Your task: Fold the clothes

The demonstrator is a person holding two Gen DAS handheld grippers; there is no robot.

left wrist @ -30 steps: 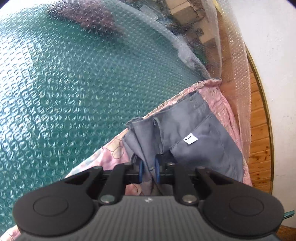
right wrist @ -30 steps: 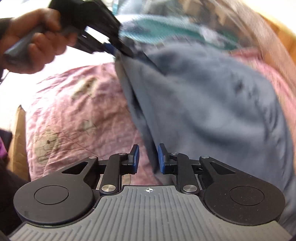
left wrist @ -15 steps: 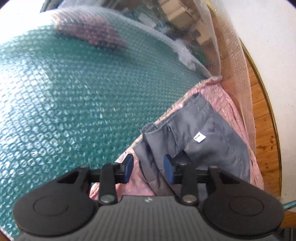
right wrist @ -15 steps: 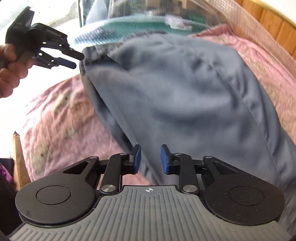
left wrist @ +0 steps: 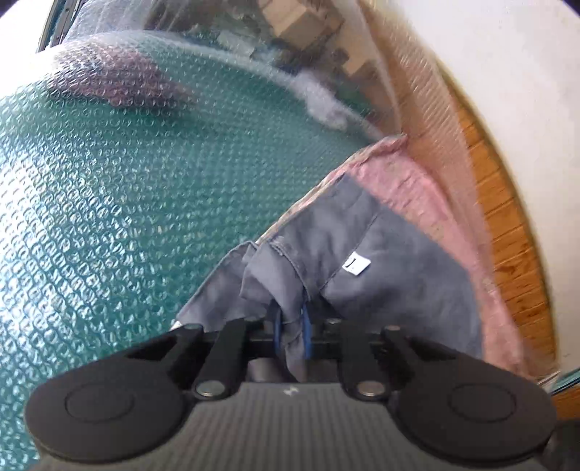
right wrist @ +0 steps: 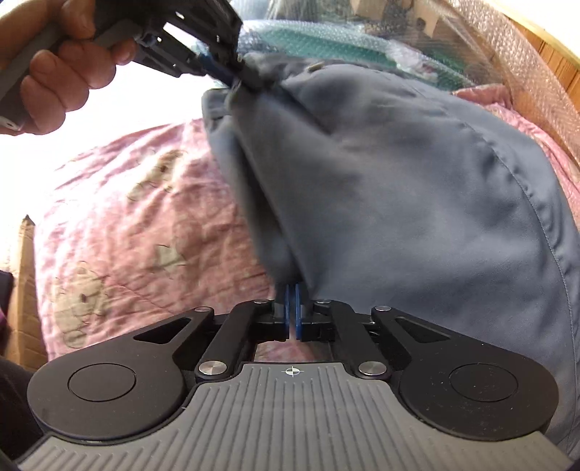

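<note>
A grey-blue garment (right wrist: 398, 188) lies on a pink patterned bedspread (right wrist: 137, 224). Its waistband with a small white label (left wrist: 356, 263) shows in the left wrist view (left wrist: 391, 275). My left gripper (left wrist: 290, 326) is shut on a bunched fold of the garment's waist end. It also shows in the right wrist view (right wrist: 232, 78), held by a hand at the garment's far end. My right gripper (right wrist: 292, 300) is shut on the near edge of the garment.
Bubble wrap over a teal surface (left wrist: 127, 203) rises on the left of the bedspread. A wooden bed frame (left wrist: 507, 235) and white wall (left wrist: 507, 65) lie to the right. Cardboard boxes (left wrist: 301, 18) sit behind the wrap.
Half a second ago both grippers were open, off the cloth. Both have now closed on the garment, the left on its waist end, the right on its near edge.
</note>
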